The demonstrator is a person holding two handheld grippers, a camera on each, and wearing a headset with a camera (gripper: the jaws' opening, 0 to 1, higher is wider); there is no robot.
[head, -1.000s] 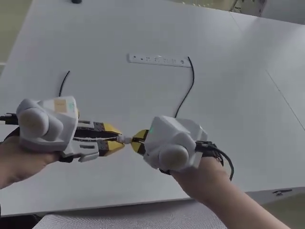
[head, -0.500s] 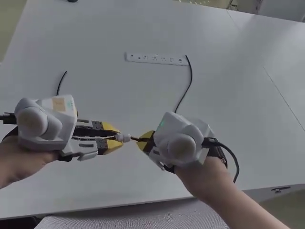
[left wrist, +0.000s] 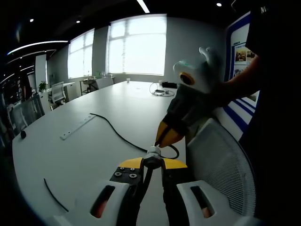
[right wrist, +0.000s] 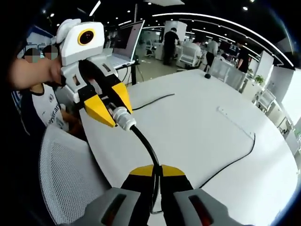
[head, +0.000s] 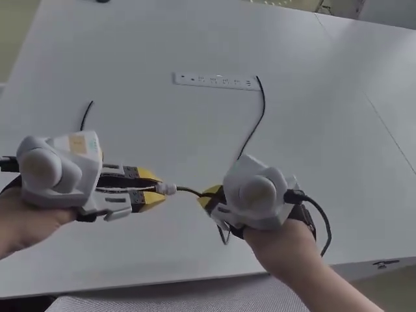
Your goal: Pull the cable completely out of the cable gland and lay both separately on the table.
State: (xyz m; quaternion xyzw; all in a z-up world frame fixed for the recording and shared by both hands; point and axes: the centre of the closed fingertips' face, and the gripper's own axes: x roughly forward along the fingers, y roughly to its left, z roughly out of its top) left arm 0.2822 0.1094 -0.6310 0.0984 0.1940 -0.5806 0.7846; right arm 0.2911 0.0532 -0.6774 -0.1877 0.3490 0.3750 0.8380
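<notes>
Pointing rightward, the cable gland (head: 168, 188) sits clamped in my left gripper (head: 158, 193); my right gripper (head: 209, 194) pinches the cable (head: 188, 190); a power strip (head: 214, 80) lies beyond.

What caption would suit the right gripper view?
Right gripper grips the black cable running from the cable gland held by the left gripper, above a white table.

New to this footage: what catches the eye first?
Two yellow-tipped claws face each other low in the head view: the left claw clamps the white cable gland, the right claw grips the black cable strung between them. Farther across the table lies a white power strip.
</notes>
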